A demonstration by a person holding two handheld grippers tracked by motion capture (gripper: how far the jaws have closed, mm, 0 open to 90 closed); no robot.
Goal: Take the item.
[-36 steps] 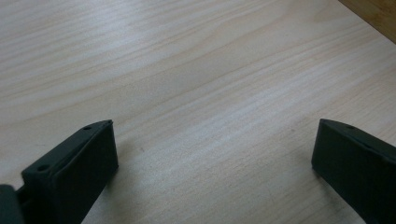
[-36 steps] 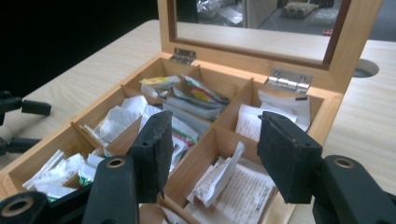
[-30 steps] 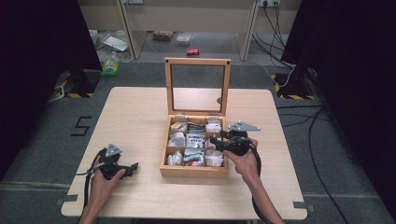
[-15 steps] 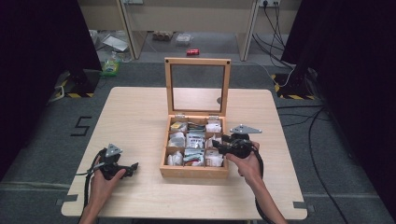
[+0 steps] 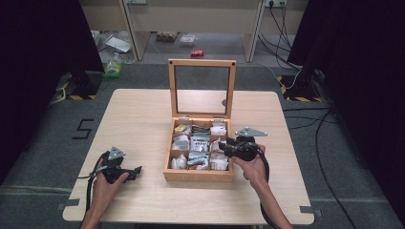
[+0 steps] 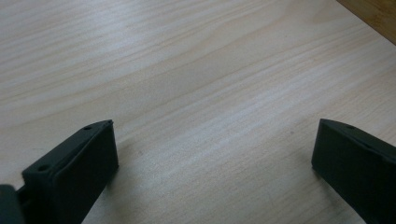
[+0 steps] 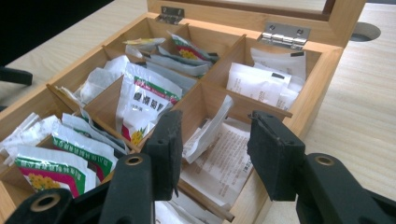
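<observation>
Now the right tool has slid a little lower along the wooden box, beside its right side, with its jaws apart over a white packet, so a grab looks close. The left tool, left of the box, stays spread wide on the bare counter

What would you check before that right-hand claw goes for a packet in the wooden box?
1. Box lid upright and out of the way: ok.
2. Right gripper open, jaws apart: ok.
3. Jaws lined up on the white packet in the middle-right compartment: ok, it stands between them.
4. Packet free of its neighbours: cannot tell.
5. Left gripper parked on the table, open, away from the box: ok.
</observation>
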